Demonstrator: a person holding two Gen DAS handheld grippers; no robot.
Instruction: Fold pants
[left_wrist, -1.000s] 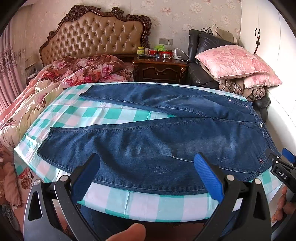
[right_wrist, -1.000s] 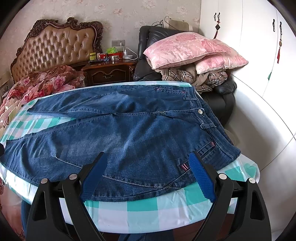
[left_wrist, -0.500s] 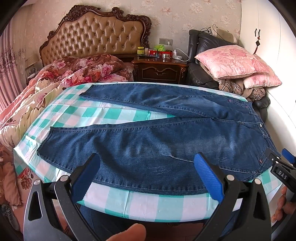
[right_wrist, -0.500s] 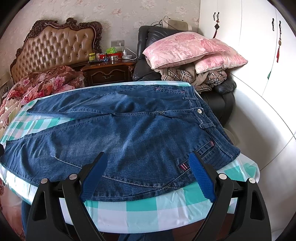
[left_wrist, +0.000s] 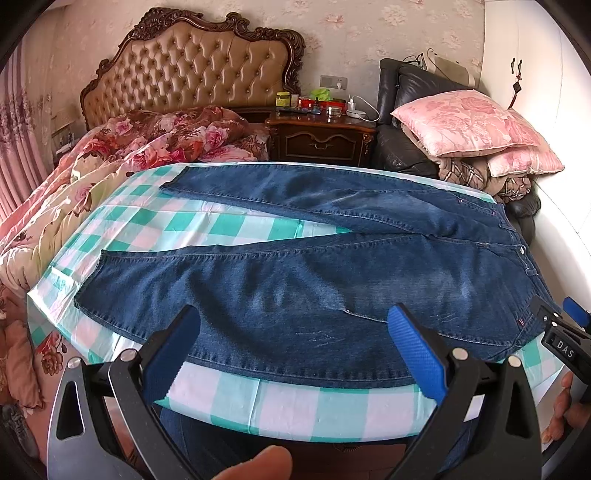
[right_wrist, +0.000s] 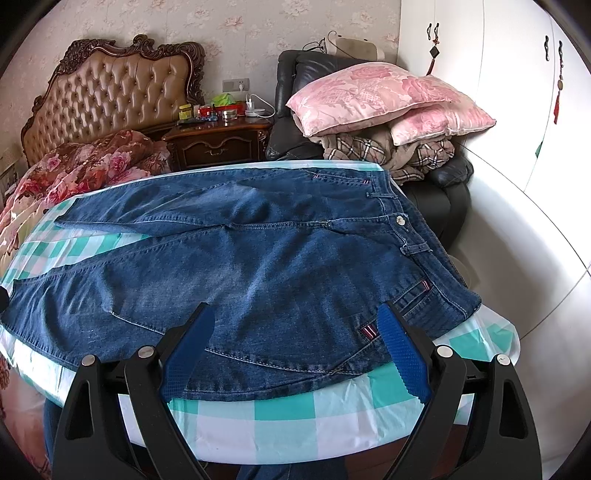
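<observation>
Dark blue jeans (left_wrist: 295, 273) lie flat on a table under a green, pink and white checked cloth (left_wrist: 258, 402), legs spread apart toward the left, waistband at the right. In the right wrist view the jeans (right_wrist: 277, 266) show their button and front pocket at the right. My left gripper (left_wrist: 295, 328) hovers open over the near leg's lower hem edge, holding nothing. Open too, my right gripper (right_wrist: 295, 325) stands above the near hip by the pocket. It shows at the right edge of the left wrist view as the right gripper (left_wrist: 561, 325).
A bed with a floral quilt (left_wrist: 122, 155) and tufted headboard (left_wrist: 192, 74) stands at the left. A dark nightstand (left_wrist: 321, 133) with small items is behind the table. Pink pillows (right_wrist: 369, 96) are piled on a black armchair; white wardrobe doors (right_wrist: 498, 92) at the right.
</observation>
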